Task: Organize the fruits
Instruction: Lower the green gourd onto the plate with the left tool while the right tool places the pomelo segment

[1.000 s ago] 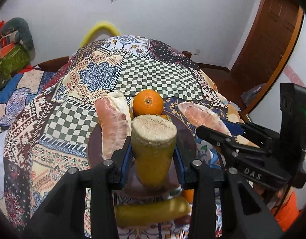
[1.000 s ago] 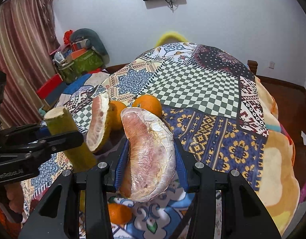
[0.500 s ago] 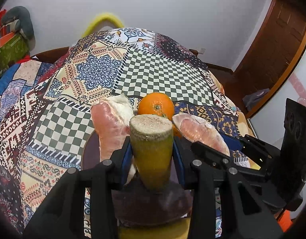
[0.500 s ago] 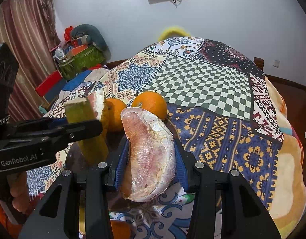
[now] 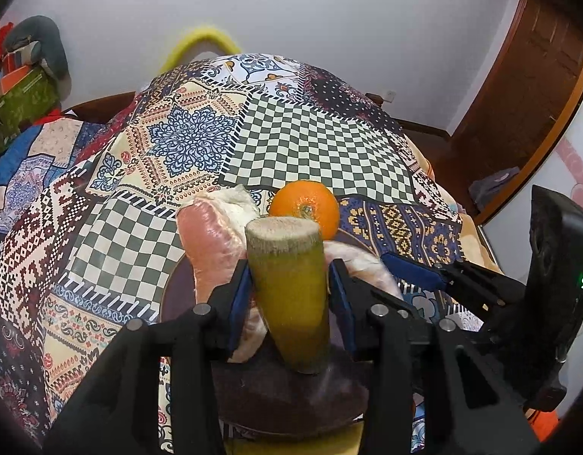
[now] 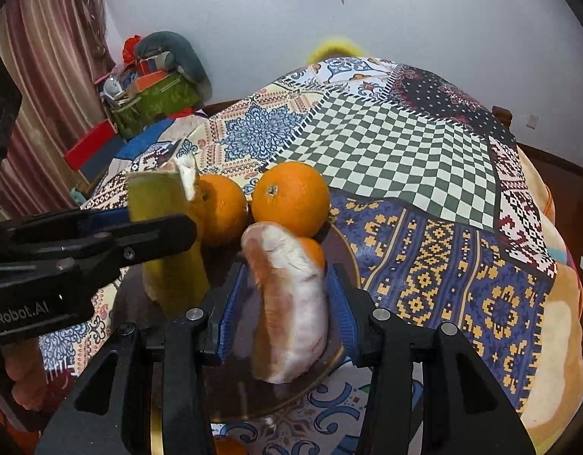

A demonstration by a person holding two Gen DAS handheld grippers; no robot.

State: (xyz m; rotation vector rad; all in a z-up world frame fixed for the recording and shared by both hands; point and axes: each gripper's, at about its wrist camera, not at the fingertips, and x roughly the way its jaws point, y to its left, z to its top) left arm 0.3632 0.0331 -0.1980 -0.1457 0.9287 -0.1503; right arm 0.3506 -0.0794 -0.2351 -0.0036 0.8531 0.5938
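A yellow-green sugarcane piece (image 5: 287, 288) stands upright on the dark plate (image 5: 276, 398), between the pads of my left gripper (image 5: 289, 276). Its jaws are opening and the pads have just come off the cane. My right gripper (image 6: 287, 284) is shut on a plastic-wrapped pomelo segment (image 6: 287, 303), whose lower end touches the plate (image 6: 346, 254). A second pomelo segment (image 5: 212, 242) leans on the plate's left side. Two big oranges (image 6: 291, 199) (image 6: 223, 208) and a small one (image 6: 314, 252) sit at the plate's far edge.
A patchwork cloth (image 5: 314, 151) covers the table, which falls away at right towards a wooden door (image 5: 519, 94). Another yellowish cane piece (image 5: 329, 443) and a small orange (image 6: 227, 447) lie just before the plate. Bags and boxes (image 6: 151, 94) are piled at far left.
Both grippers have moved forward and down over the plate. The cane's base now rests on it and the left pads have eased apart. The pomelo segment has turned narrower in the right gripper.
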